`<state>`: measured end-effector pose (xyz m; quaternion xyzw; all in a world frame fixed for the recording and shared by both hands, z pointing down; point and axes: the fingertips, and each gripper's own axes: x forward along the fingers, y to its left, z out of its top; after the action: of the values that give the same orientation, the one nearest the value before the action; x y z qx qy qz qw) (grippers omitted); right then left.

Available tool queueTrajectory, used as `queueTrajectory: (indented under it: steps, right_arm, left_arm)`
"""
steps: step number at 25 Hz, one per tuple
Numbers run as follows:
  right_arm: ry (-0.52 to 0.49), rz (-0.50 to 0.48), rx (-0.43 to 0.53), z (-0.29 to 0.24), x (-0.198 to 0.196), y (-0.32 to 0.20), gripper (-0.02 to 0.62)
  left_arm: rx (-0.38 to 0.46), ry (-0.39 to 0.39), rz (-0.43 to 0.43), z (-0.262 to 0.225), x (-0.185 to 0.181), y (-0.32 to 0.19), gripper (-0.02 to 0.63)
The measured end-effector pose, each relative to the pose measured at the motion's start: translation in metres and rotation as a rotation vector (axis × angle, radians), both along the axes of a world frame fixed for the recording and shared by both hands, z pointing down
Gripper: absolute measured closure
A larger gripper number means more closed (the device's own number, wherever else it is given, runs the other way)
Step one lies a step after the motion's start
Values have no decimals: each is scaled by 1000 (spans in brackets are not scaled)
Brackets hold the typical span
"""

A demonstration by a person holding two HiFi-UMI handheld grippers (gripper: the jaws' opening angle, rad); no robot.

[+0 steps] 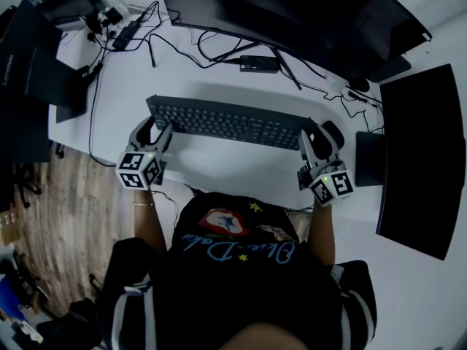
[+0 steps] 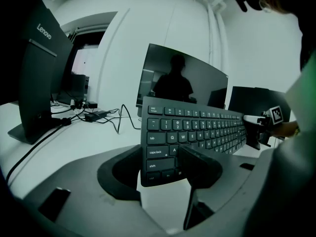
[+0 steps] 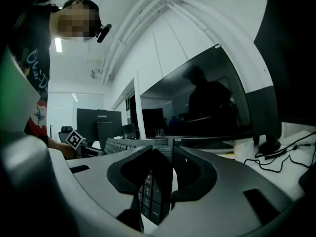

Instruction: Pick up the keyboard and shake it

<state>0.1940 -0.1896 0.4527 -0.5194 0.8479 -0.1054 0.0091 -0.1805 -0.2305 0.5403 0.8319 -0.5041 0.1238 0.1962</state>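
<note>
A black keyboard [image 1: 226,122] spans the space between my two grippers over the white desk [image 1: 219,177]. My left gripper [image 1: 155,131] is shut on its left end. In the left gripper view the keyboard [image 2: 197,127] stands tilted with its keys facing the camera. One pad [image 2: 200,164] presses on the keys near caps lock, and the other pad [image 2: 116,174] sits behind the board. My right gripper [image 1: 317,138] is shut on the right end. In the right gripper view the keyboard [image 3: 157,194] runs edge-on between the two pads.
A wide curved monitor [image 1: 314,13] stands behind the keyboard, with a power brick [image 1: 259,64] and loose cables in front of it. A second dark screen [image 1: 423,152] is at the right, a Lenovo monitor [image 1: 36,71] at the left. A black mouse [image 1: 334,132] lies by the right gripper.
</note>
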Motion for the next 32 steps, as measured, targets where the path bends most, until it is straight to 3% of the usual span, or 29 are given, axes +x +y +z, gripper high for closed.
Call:
queueTrajectory:
  steps: [20, 32]
  right_arm:
    - [-25, 28, -270, 84, 7, -3, 480]
    - [-22, 40, -361, 108, 15, -19, 476]
  left_arm:
    - [-186, -85, 29, 58, 0, 10, 380]
    - [-252, -86, 34, 69, 9, 2, 380]
